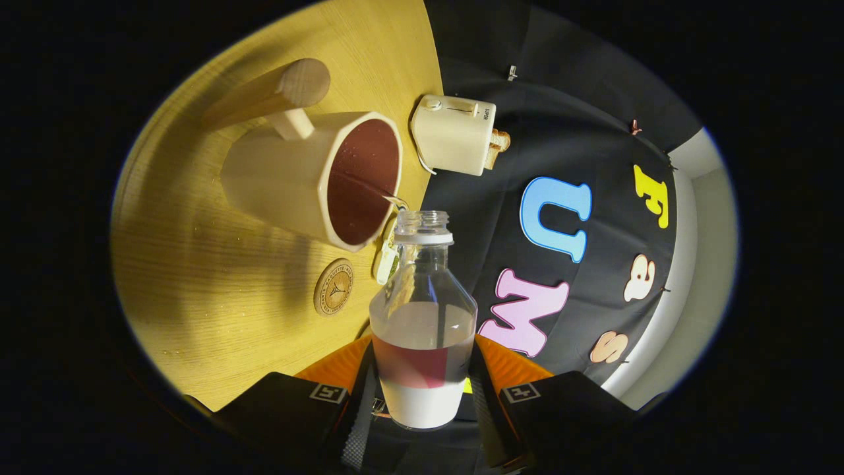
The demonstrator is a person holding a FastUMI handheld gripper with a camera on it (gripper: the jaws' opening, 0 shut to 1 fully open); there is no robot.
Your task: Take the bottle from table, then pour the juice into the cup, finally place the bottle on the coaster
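Note:
My gripper [422, 382] is shut on a clear glass bottle [423, 316], one finger pressing each side of its lower body. The bottle is uncapped and tilted over, and clear liquid fills its lower half. A thin stream runs from its mouth [422, 221] into the cup [310, 178] just ahead. The cup is cream outside and dark red inside, with a thick wooden handle [273, 92]. A round wooden coaster [333, 286] lies on the wooden table [198, 277] beside the bottle, on the near side of the cup.
A cream toaster [455, 134] with a slice of bread sticking out stands beyond the cup near the table's edge. A small pale object [386, 260] lies between the coaster and the bottle. The booth's black cloth wall rises past the table edge.

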